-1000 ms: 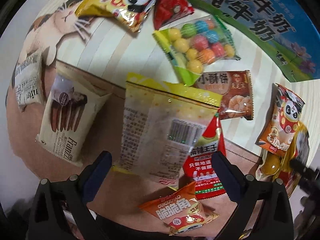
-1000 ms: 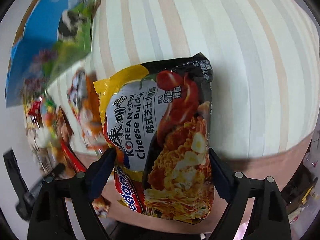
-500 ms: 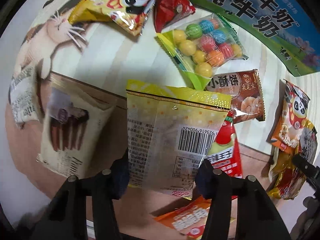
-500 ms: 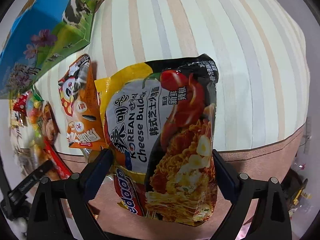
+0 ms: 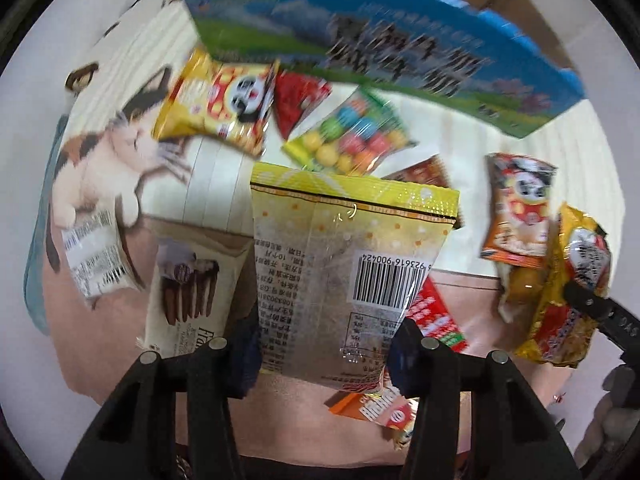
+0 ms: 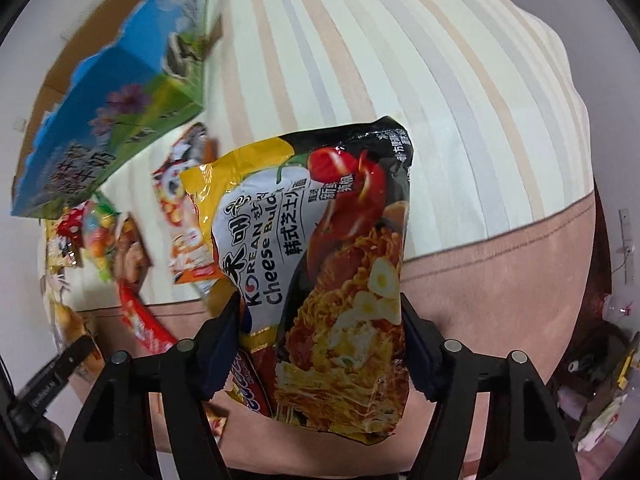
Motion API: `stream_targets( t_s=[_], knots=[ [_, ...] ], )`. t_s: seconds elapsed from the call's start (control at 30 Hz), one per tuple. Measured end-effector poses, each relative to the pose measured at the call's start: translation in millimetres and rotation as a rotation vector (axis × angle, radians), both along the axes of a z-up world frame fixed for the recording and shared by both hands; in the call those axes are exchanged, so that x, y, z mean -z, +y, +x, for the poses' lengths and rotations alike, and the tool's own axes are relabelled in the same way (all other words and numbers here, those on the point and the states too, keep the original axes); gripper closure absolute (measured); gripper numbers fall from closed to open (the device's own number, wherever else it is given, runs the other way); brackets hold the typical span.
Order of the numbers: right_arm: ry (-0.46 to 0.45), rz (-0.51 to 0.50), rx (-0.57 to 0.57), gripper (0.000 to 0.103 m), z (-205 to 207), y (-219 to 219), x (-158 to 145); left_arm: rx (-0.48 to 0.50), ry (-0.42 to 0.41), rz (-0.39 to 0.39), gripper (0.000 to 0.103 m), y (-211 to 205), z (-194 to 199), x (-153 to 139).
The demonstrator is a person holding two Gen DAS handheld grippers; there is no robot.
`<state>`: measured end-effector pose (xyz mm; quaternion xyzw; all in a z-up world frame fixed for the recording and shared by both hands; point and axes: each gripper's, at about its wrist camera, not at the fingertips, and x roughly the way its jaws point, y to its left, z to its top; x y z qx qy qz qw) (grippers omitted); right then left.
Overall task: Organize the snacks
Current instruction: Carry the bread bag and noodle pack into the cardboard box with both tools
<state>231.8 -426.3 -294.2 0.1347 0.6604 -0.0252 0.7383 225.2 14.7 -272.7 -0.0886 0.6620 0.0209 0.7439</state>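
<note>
"KOREAN" and "Cheese" are read on the noodle pack (image 6: 320, 272), yellow-black w/ noodle and egg photo; it is pinched at its lower part by the right gripper (image 6: 322, 344), whose jaws have just been closing. A barcode w/ digits 923616 900424 is seen on the pale yellow pouch (image 5: 344, 276), clamped by the left gripper (image 5: 326, 350). "Fran" is read on the white box (image 5: 188, 284) at 9 o'clock. The blue carton (image 5: 380, 52) is seen at 12 o'clock.

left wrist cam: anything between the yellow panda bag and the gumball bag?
Yes, in the left wrist view a small red packet lies between the yellow panda bag and the gumball bag, just below the blue milk box.
</note>
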Motion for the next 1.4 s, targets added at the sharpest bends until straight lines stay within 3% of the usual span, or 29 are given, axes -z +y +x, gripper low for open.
stream_targets(
  t_s=[0.13,0.27,0.37,0.53,0.73,0.83,0.97,1.1,1.4],
  knots=[
    [-0.015,0.062,0.047,0.031,-14,2,-10,0.03,-0.027,-0.057,0.056,12,7,-25],
    [-0.077,0.142,0.059,0.031,-14,7,-42,0.068,-0.078,-0.112,0.056,15,17,-68],
    [-0.156,0.201,0.046,0.031,-8,26,-80,0.097,-0.127,-0.13,0.056,-20,37,-95],
    [-0.264,0.286,-0.002,0.031,24,57,-141,0.147,-0.215,-0.087,0.056,-27,83,-131],
    [-0.327,0.272,-0.055,0.031,80,95,-172,0.162,-0.269,-0.02,0.056,-38,140,-154],
    [-0.319,0.269,-0.067,0.031,110,104,-171,0.152,-0.253,-0.019,0.056,-31,170,-152],
    [-0.27,0.267,-0.067,0.031,158,116,-153,0.126,-0.175,-0.056,0.056,-22,218,-133],
    [-0.213,0.248,-0.085,0.031,197,127,-126,0.089,-0.076,-0.1,0.056,-5,262,-98],
    [-0.101,0.173,-0.13,0.031,251,147,-68,0.097,0.068,-0.096,0.056,-2,328,-34]
  ],
)
